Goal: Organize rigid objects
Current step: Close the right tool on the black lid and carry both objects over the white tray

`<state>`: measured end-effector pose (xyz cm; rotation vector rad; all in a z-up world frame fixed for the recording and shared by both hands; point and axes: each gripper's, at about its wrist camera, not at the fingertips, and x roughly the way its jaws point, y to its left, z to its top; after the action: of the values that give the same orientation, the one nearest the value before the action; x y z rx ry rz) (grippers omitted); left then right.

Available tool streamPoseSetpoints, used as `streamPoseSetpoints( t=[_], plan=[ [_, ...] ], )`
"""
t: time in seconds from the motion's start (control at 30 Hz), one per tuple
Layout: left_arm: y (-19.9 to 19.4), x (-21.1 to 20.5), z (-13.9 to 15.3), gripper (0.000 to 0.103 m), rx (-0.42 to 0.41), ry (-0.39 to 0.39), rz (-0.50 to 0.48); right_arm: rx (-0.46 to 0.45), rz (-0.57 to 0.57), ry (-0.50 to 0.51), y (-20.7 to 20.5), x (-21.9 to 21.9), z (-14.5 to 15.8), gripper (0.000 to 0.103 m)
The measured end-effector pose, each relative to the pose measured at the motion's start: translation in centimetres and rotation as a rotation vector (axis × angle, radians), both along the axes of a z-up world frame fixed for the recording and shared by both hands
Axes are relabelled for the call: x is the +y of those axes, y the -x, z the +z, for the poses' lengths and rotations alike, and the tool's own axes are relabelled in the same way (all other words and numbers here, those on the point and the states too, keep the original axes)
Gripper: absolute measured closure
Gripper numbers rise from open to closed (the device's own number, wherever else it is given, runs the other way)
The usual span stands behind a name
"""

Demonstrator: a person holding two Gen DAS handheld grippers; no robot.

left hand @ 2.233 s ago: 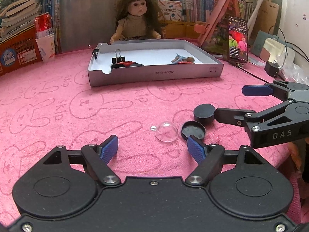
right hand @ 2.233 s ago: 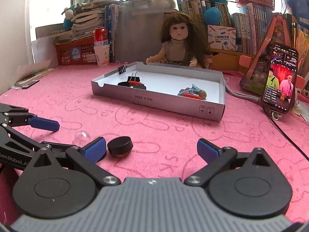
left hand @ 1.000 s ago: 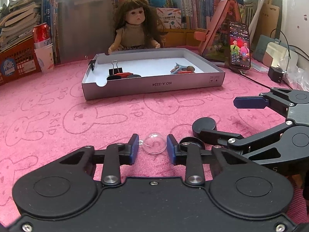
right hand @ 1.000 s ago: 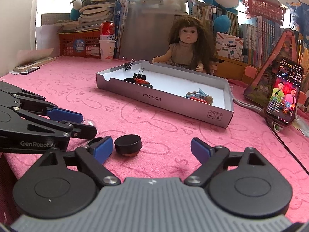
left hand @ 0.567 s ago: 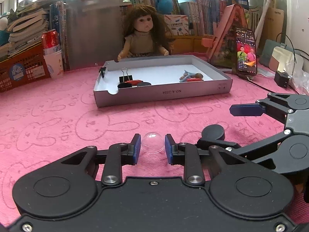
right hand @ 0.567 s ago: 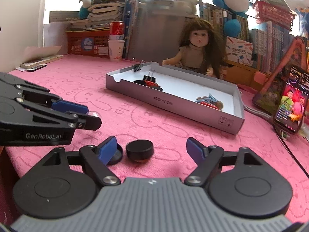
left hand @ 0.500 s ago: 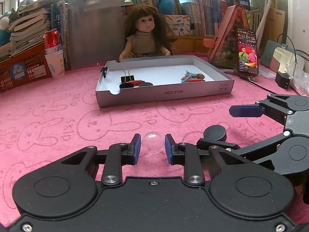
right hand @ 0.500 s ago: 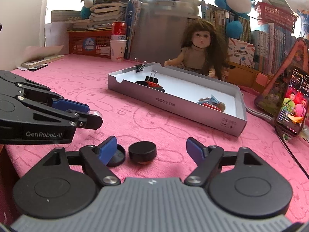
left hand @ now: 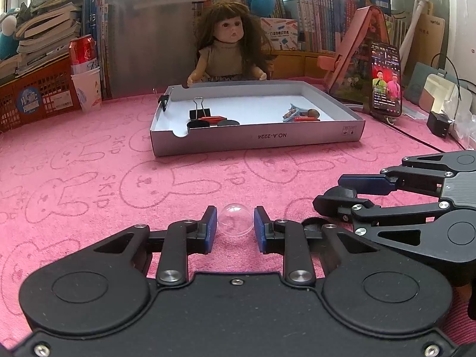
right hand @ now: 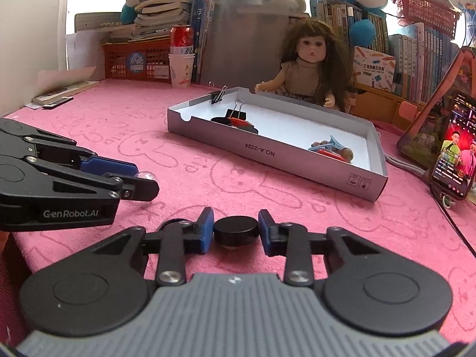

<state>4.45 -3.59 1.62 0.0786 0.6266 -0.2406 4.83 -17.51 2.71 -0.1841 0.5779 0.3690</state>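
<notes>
While the left gripper is clamped on a clear dome just above the pink worktop, the right gripper beside it is closing its jaws around a black puck, the blue pads at or almost at its sides. Straight ahead of both grippers lies a shallow grey box: at its left end sit a black binder clip, a red piece and two dark discs, and at its right end a small heap of blue, red and brown bits. Another binder clip is clipped onto the box's far left wall.
</notes>
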Motion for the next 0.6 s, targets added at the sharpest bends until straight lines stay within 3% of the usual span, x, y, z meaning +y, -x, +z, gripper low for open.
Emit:
streamPoseSetpoints(
  t=[0.6],
  plan=[
    [-1.8, 0.1, 1.1, 0.078, -0.004, 0.030, 0.035, 0.035, -0.136, -0.145, -2.3, -3.0, 1.5, 0.065]
  ],
)
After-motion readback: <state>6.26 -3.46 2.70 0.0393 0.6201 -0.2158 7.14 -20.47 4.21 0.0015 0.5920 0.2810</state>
